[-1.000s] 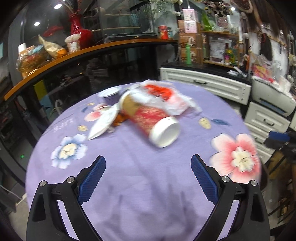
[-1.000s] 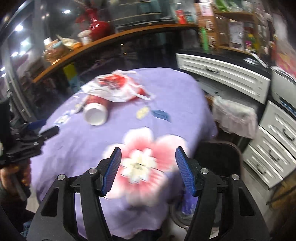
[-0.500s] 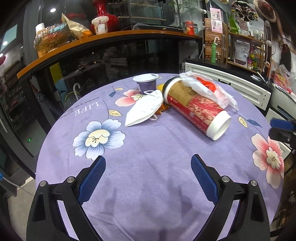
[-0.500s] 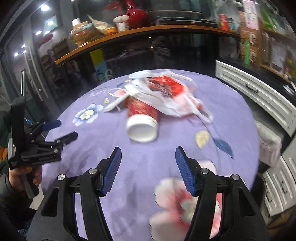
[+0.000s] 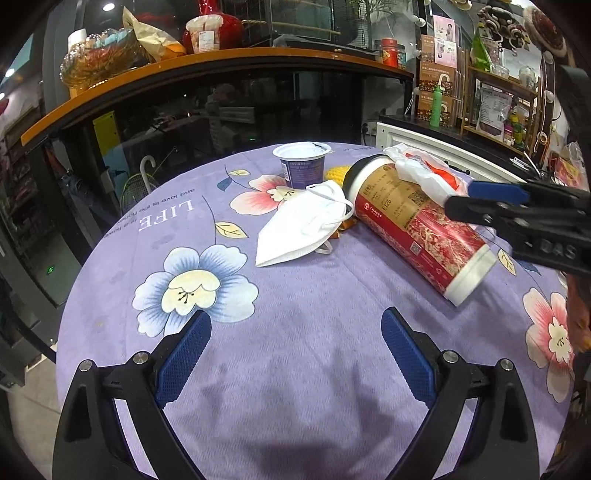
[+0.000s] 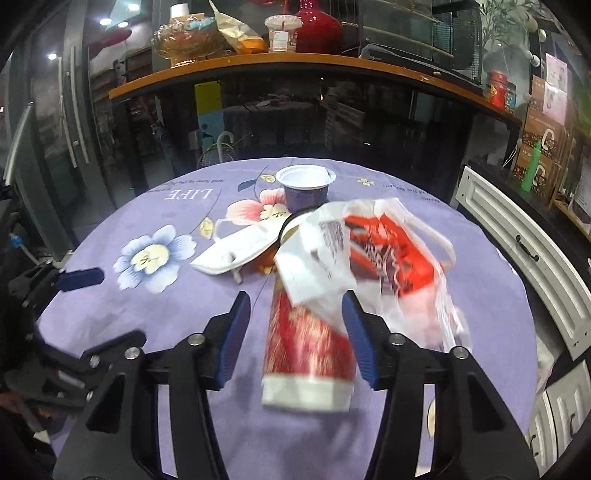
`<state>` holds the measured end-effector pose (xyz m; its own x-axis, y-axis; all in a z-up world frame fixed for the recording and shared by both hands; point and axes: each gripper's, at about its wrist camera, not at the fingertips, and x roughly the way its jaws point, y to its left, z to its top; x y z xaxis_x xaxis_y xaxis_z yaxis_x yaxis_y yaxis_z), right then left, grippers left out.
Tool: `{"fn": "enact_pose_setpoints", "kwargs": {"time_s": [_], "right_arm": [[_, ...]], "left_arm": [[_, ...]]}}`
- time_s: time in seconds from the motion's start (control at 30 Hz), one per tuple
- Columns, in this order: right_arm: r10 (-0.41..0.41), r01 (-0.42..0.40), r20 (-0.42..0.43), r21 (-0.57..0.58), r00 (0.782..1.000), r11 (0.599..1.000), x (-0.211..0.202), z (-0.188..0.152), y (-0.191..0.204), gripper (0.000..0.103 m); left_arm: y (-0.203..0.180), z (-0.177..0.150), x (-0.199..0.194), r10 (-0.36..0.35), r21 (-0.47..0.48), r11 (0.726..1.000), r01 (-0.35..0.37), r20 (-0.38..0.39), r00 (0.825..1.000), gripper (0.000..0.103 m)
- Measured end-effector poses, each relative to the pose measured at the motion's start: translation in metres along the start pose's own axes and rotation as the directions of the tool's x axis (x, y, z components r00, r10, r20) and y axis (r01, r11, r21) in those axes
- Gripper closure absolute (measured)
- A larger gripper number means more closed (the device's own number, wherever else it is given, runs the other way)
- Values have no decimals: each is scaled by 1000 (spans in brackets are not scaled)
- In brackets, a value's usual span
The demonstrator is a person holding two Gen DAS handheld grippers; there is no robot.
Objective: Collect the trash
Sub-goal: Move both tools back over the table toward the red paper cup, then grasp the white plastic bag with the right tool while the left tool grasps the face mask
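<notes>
Right wrist view: right gripper (image 6: 295,332) closing, pads not yet touching the canister (image 6: 306,350) lying between them (bag (image 6: 369,251) draped over it) mid-table (image 6: 491,288). Left gripper (image 5: 295,354) released, empty, over the near edge; mask (image 5: 303,229) and cup (image 5: 302,164) toward the far edge.

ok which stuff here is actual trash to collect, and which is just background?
Trash on the table:
- red canister, lying on its side
- plastic bag draped over it
- face mask
- yogurt cup, upright

Just lying about:
- red vase on the counter
- green bottle on the shelf
- flowered tablecloth
</notes>
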<state>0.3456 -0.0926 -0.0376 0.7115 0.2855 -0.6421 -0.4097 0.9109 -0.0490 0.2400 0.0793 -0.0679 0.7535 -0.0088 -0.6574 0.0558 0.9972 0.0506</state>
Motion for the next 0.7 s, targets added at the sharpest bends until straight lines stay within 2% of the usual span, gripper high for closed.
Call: {"fn": "enact_pose_setpoints", "kwargs": {"time_s": [0.2, 0.27, 0.37, 0.47, 0.6, 0.7], "right_arm": [[-33, 33, -17, -8, 999, 999, 25, 12, -4, 68], [-32, 32, -22, 3, 999, 999, 30, 13, -8, 81], [-26, 26, -13, 28, 1000, 999, 30, 15, -13, 94], [-20, 19, 17, 50, 1000, 999, 22, 18, -20, 97], [-37, 34, 58, 53, 998, 998, 5, 20, -28, 97], [-36, 30, 82, 72, 996, 997, -11, 19, -39, 97]], "left_arm": [[-5, 9, 11, -4, 24, 1000, 4, -7, 1000, 11], [-7, 11, 16, -1, 30, 1000, 1, -12, 1000, 11], [-10, 16, 25, -3, 29, 1000, 4, -25, 1000, 11], [-14, 23, 34, 14, 48, 999, -13, -23, 1000, 11], [-20, 35, 46, 26, 75, 997, -25, -13, 1000, 21], [-29, 44, 61, 67, 131, 989, -64, -16, 998, 29]]}}
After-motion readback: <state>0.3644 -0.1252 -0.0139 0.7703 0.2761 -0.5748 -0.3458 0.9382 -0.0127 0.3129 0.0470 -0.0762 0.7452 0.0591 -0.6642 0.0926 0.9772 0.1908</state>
